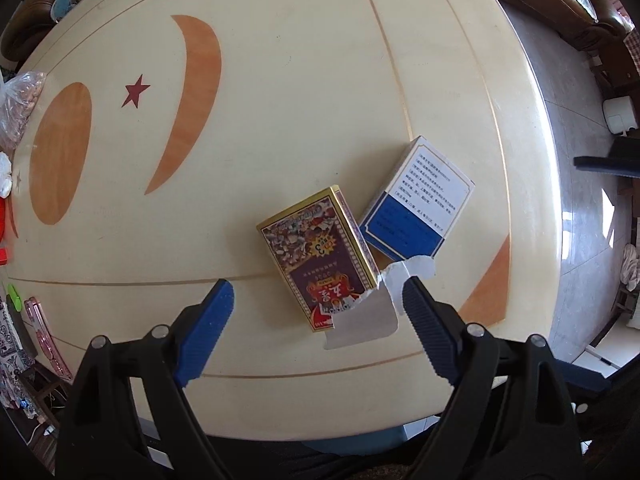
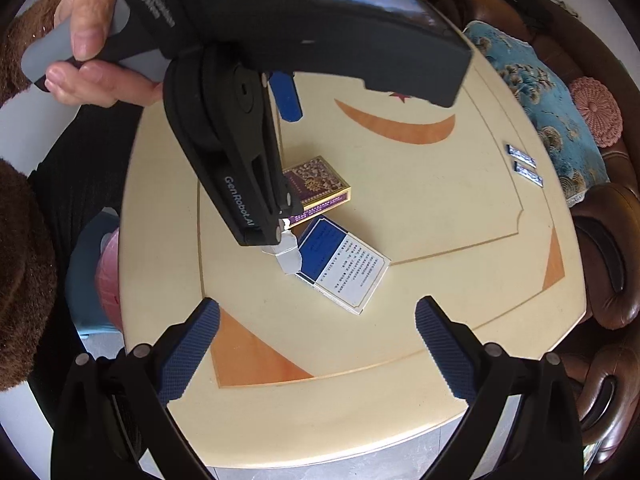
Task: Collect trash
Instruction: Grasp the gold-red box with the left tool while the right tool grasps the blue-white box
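A purple and gold box (image 1: 320,256) lies flat on the cream table (image 1: 280,100). A blue and white box (image 1: 416,200) lies beside it, with a torn white flap (image 1: 364,316) at its near end. My left gripper (image 1: 318,300) is open, low over the table, with the purple box's near end and the flap between its fingers. In the right wrist view the left gripper covers part of the purple box (image 2: 320,184), and the blue and white box (image 2: 344,268) lies in front of it. My right gripper (image 2: 318,324) is open and empty, above the table's near side.
A clear bag of nuts (image 1: 20,108) and small items sit at the table's left edge. Two small blue and white packets (image 2: 524,164) lie near the far right edge. Brown sofas with a blue cushion (image 2: 536,80) surround the table. A pink-lined bin (image 2: 106,276) stands below the table's edge.
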